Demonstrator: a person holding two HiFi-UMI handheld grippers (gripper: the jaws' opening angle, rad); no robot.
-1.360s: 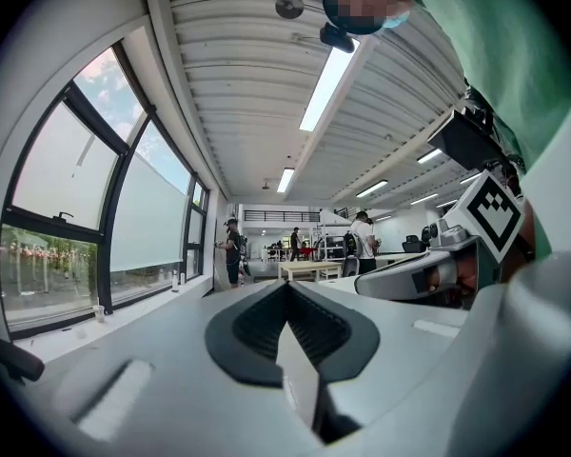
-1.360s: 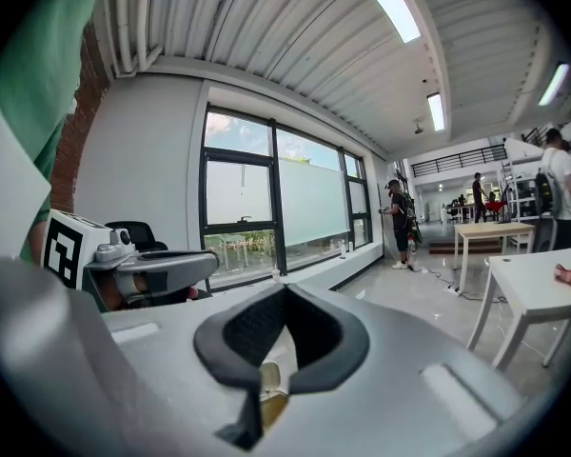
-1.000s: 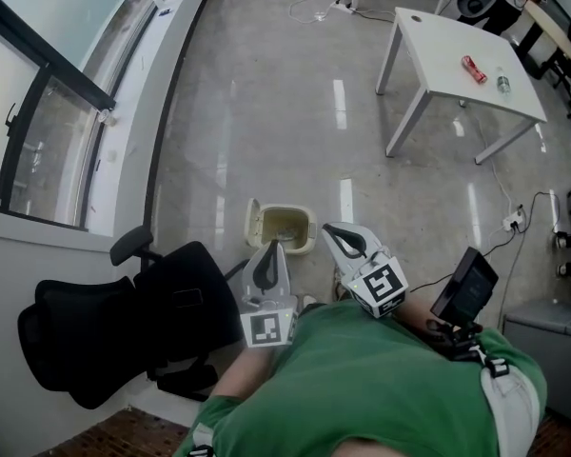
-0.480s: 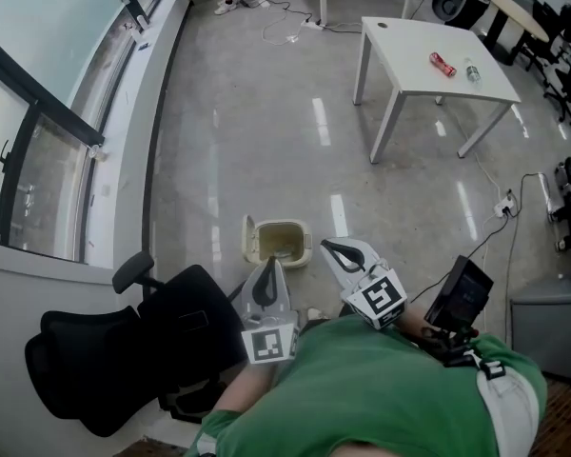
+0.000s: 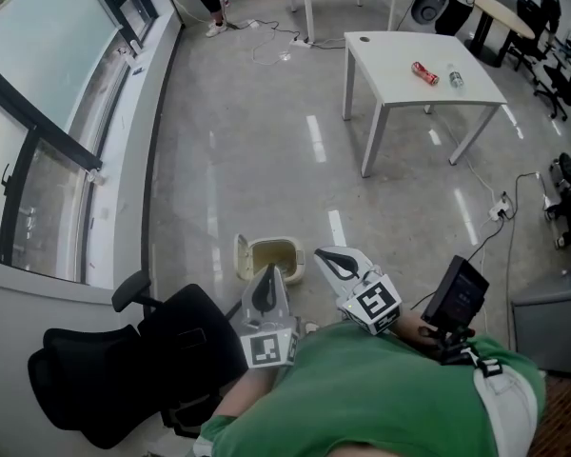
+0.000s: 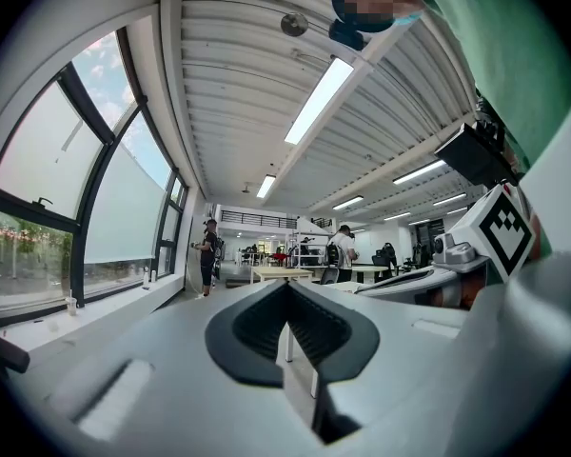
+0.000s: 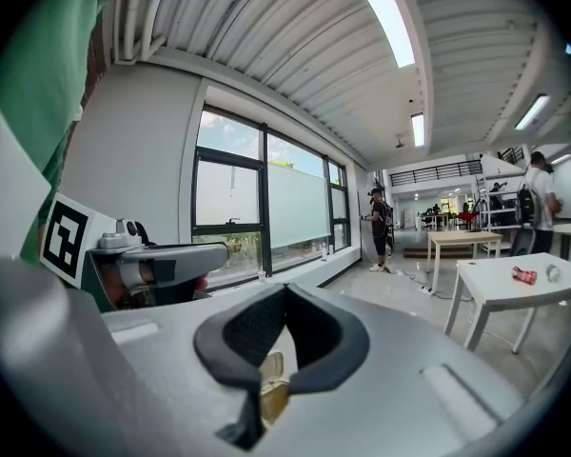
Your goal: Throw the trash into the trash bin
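Observation:
A small beige trash bin (image 5: 274, 255) stands on the floor with its lid (image 5: 240, 257) swung open to the left. It also shows low between the jaws in the right gripper view, as the bin (image 7: 274, 388). A red piece of trash (image 5: 424, 72) and a small bottle (image 5: 454, 78) lie on the white table (image 5: 390, 65) far ahead; the red piece (image 7: 523, 275) also appears at the right edge of the right gripper view. My left gripper (image 5: 269, 272) and right gripper (image 5: 321, 255) are held close to my chest above the bin, both shut and empty.
A black office chair (image 5: 124, 369) stands at my left, beside the window wall (image 5: 67, 150). Cables (image 5: 500, 208) trail over the floor at right. A dark device (image 5: 460, 293) sits on my right forearm. People stand at desks far back (image 7: 378, 227).
The head view has shifted: the table and its trash slid up and to the left, and more of the room shows. Both grippers stay shut near my chest.

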